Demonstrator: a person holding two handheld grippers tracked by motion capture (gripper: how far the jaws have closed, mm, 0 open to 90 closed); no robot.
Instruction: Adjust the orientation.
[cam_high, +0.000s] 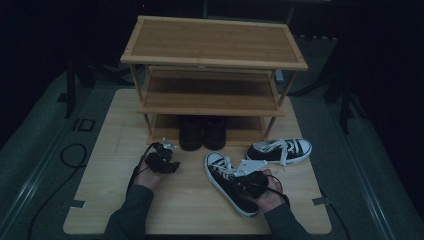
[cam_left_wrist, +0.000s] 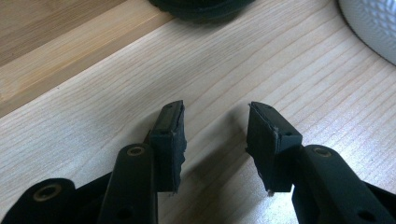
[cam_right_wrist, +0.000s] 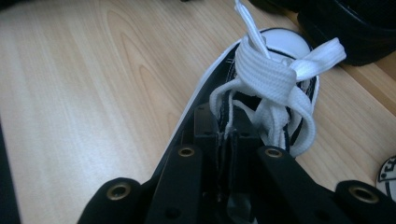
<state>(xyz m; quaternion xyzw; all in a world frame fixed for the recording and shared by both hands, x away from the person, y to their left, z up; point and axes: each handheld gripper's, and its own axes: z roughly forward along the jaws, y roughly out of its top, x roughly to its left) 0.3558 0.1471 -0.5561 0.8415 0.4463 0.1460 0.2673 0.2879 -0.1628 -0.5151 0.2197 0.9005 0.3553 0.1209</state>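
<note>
Rack (cam_high: 214, 41): far on table (cam_high: 110, 195).
Boots (cam_high: 202, 132): on bottom shelf.
Near sneaker (cam_high: 230, 184): centre-right.
Far sneaker (cam_high: 280, 150): right, before rack.

- A black sneaker (cam_high: 231, 183) with a white toe cap, white sole edge and white laces lies on its sole on the counter (cam_high: 100, 165). The right gripper (cam_right_wrist: 229, 140) has its jaws closed on the upper's edge beside the laces, the toe pointing away beyond them.
- The second sneaker (cam_high: 280, 150), of the same kind, lies on its side on the counter, ahead of those jaws and to their right, near the rack's (cam_high: 215, 60) foot.
- A pair of black shoes (cam_high: 202, 132) stands on the rack's bottom shelf, ahead of the left gripper's (cam_left_wrist: 215, 135) parted jaws.
</note>
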